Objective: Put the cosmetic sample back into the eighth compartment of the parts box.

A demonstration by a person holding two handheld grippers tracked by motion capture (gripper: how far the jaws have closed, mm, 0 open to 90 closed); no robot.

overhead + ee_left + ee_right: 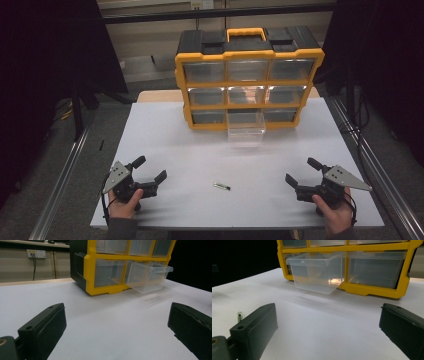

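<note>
A big white table [200, 150] takes up most of the high view. At its far side stands a yellow and black drawer box [248, 75] with a yellow handle [246, 33] on top and three rows of three clear drawers. The bottom middle drawer [245, 129] is pulled out toward the person and sticks out over the table; in the right gripper view it looks see-through, and nothing shows inside it. Near the front edge, on the left side, a hand holds the left gripper [150, 172], which has a grey three-cornered plate on top. Its two black jaws are wide apart and hold nothing, with bare table between them in the left gripper view. On the right side, another hand holds the right gripper [302, 172]. Its jaws are wide apart too and hold nothing. Between the two grippers, well apart from both, a tiny green and clear thing [221, 187] lies flat on the table. It is too small to tell what it is.
</note>
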